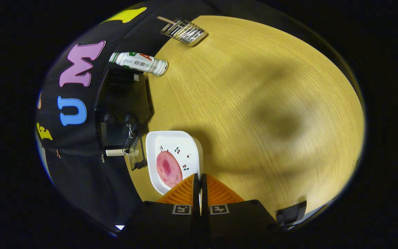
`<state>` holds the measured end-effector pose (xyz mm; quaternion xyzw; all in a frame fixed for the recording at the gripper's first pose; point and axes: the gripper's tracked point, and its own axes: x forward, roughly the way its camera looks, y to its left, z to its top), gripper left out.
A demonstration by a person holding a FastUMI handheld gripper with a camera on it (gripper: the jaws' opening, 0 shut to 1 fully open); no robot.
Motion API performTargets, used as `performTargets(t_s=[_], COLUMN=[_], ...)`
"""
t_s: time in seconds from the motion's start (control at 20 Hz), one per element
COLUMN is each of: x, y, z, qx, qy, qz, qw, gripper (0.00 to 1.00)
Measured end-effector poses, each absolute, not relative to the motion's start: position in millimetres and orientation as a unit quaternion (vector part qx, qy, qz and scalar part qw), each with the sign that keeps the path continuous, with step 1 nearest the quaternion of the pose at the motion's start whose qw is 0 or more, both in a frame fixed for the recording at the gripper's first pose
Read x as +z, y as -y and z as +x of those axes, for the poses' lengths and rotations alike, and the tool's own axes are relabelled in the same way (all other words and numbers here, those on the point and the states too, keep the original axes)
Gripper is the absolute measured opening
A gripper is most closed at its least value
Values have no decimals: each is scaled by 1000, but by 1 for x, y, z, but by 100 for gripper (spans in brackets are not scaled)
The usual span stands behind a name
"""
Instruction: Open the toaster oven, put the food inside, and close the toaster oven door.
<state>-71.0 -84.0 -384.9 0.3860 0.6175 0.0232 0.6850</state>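
Broad round table of pale yellow wood grain (254, 86), mostly bare, carrying everything else. Against the booth wall, a boxy black toaster oven (123, 107) with two dark knobs and a glass door; door apparently dropped partly open, though hard to confirm in the dimness. Likely stiff and fairly heavy, so unlikely to slide under a gentle pull; best taken by the pale bar handle (114, 152) at the door's edge, with a short chain hanging near it. Glass panel fragile, so a slow swing advisable rather than a snap.

Just beside the oven, touching or nearly so, a white square plate with small cherry prints (188, 145). Probably ceramic or melamine: rigid, smooth-rimmed, slippery to pinch; better left where it lies.

On that plate, a flat round pink slice of meat (168, 168), darker at its centre, lying just ahead of the fingers. Judged light, thin and floppy, perhaps greasy; liable to droop or fold if caught at one edge, so a nip slightly inward from the rim seems wiser, with mild pressure to avoid tearing.

Further back: a white plastic bottle with a green cap (138, 62) lying on its side by the oven, and a small wire rack (183, 31) at the far edge.

Gripper (199, 180) hovering over the plate's near rim, fingers drawn almost together with a thin slit between, nothing caught.
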Motion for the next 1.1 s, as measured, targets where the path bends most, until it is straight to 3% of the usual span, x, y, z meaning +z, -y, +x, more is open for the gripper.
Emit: performTargets(t_s=[0.65,1.1], x=[-331,-340], y=[-61,-179], z=[-90,-28], qx=[-76,-131], qy=[-545,-502], qz=[504,535], qw=[666,666], gripper=[5,5])
